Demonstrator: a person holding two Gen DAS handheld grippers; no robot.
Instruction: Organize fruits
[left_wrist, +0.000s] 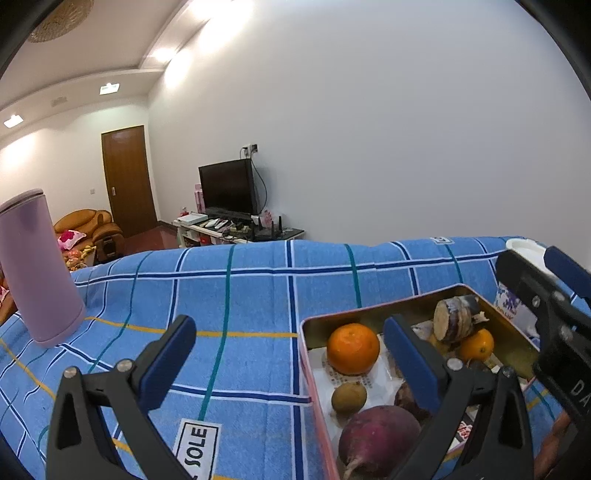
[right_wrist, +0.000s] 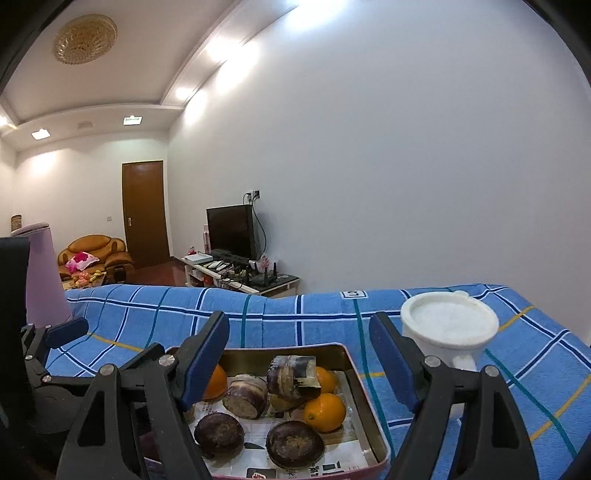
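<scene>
The left claw (left_wrist: 290, 352) is wide apart and holds nothing. It hangs over the near left edge of the tin tray (left_wrist: 317, 398) on the blue checked tabletop (left_wrist: 240, 288). In the tray, an orange (left_wrist: 352, 348) sits at 12 o'clock from a small brown fruit (left_wrist: 348, 397), and a big purple root (left_wrist: 378, 434) lies at 5 o'clock from that fruit.

The right claw (right_wrist: 299, 354) is wide apart too, empty, above the tray. Another orange (right_wrist: 325, 411) lies between dark cut cane pieces (right_wrist: 293, 376). A white cup (right_wrist: 448, 332) stands at 2 o'clock from the tray. A pink bottle (left_wrist: 37, 266) stands far left.
</scene>
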